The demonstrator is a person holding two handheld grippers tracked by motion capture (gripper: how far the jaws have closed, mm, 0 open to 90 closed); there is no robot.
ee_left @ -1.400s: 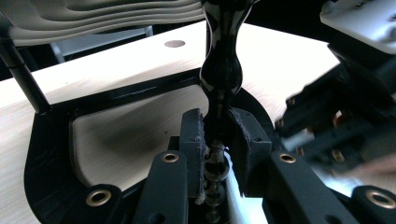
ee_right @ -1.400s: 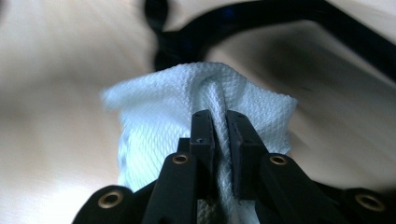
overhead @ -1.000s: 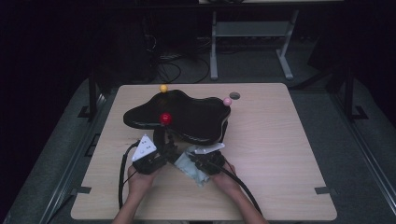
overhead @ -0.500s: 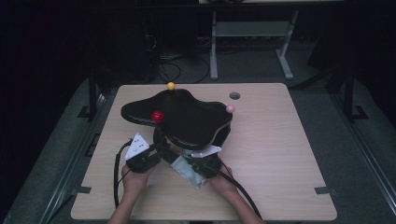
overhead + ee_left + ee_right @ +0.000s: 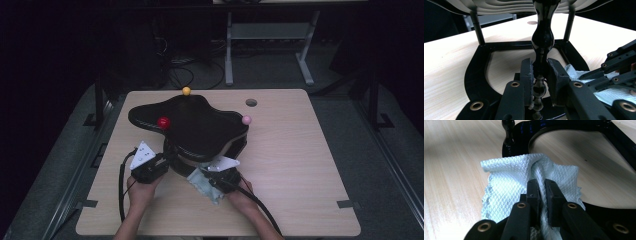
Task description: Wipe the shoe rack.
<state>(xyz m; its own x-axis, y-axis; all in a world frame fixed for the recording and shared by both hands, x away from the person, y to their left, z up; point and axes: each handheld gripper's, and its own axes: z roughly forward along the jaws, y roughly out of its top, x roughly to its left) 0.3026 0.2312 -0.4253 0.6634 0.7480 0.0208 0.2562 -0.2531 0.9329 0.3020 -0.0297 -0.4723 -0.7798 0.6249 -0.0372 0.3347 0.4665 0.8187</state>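
The left gripper (image 5: 539, 72) clamps the black stand's turned post (image 5: 542, 42), steadying it, while beside its base the right gripper (image 5: 542, 185) pinches a white cloth (image 5: 511, 172) for wiping.

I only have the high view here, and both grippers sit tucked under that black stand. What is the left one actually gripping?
Observer: The left gripper is shut on the stand's black turned post, low down near the base frame.
Operator: And the right one, is that cloth really pinched?
Observer: Yes. The right gripper is shut on a bunched fold of the white cloth.
Operator: Is the cloth touching the stand?
Observer: In the right gripper view its top edge lies against the base frame beside a small black knob; whether it presses there I cannot tell.
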